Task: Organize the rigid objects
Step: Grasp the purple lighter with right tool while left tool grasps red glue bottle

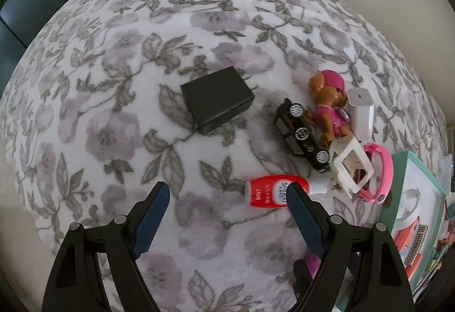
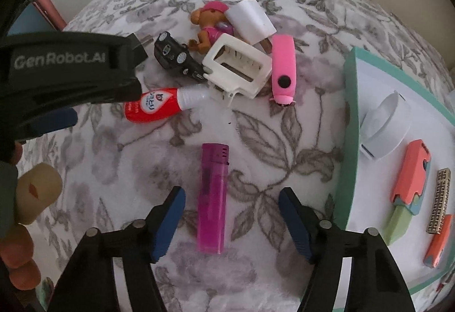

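1. Floral blanket (image 2: 256, 141) covers the whole work area, pale with grey leaves and mauve blooms, plain wall behind it.
2. Right gripper (image 2: 231, 198) points steeply down with its jaws apart on either side of a purple lighter (image 2: 212, 198). Neither pad touches it, there's blanket showing on both sides, so nothing is held.
3. That lighter lies flat, long axis running straight away from the camera, metal cap end pointing to the far side, base end nearest the gripper.
4. Just right of it sits a white tray with a teal rim (image 2: 348, 141). On it: a white roll (image 2: 384, 127), a coral and green piece (image 2: 409, 184), a patterned metal bar (image 2: 439, 201) and a small orange thing (image 2: 438, 241).
5. Left gripper (image 1: 227, 192) also hangs wide open and empty over bare blanket. Its right finger (image 1: 301, 212) overlaps a red bottle (image 1: 267, 191) in the picture, can't tell if it touches.
6. Red bottle lies on its side, long axis across the view, white cap pointing toward the toy pile.
7. Further out in the left view: a black charger (image 1: 217, 101) on its own, prongs pointing up-right.
8. Toy pile right of it: black toy car (image 1: 303, 134) tipped over with wheels showing, dog figure (image 1: 331, 104) in pink, white plug block (image 1: 361, 110), white frame (image 1: 354, 167), pink band (image 1: 381, 169), all bunched together and touching.
9. A hand (image 2: 17, 241) shows at the left edge of the right view.
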Tool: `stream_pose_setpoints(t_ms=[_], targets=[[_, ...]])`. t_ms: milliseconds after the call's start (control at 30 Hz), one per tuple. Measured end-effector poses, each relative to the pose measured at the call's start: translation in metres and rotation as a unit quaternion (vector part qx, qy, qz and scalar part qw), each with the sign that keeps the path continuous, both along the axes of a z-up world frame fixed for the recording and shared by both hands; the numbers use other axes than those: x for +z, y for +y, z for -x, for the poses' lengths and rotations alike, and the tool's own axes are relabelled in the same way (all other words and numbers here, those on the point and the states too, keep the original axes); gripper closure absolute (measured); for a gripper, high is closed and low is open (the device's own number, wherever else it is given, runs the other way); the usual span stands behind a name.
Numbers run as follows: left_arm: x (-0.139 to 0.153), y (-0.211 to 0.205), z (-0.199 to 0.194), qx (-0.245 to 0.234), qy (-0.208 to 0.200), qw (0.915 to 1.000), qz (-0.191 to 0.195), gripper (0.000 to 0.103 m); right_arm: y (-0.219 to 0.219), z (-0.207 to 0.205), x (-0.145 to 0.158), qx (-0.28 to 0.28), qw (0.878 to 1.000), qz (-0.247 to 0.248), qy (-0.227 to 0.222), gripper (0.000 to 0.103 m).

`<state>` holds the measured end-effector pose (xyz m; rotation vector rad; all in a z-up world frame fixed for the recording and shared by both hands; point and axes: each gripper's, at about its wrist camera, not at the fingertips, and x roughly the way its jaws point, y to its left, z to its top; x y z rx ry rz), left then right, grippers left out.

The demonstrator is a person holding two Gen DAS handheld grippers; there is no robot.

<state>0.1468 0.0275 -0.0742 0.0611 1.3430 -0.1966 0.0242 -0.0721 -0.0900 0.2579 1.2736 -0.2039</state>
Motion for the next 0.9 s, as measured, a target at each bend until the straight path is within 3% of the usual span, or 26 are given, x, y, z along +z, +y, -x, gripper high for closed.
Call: stream_pose_setpoints(t_ms=[167,300,567,900], targets=[[0.001,-0.011,0.002,-0.011,0.001,0.9999,0.011,0.018,-0.001,0.003,0.000,-0.009,1.000,0.007,0.004,0.053],[-0.002,-0.023,0.004,-0.023,0.006,0.9995,0.020,0.018,-0.006,0.007,0.001,-0.023,1.000,-0.006,0.004,0.058],[-0.007,-0.044,0.008,-0.046,-0.003,0.9987,0.022,0.018,-0.026,0.014,0.003,-0.036,0.999,-0.008,0.007,0.080],[-0.017,-0.064,0.012,-0.057,-0.024,0.9980,0.015,0.018,-0.048,0.012,0.004,-0.044,0.999,-0.032,0.001,0.082]])
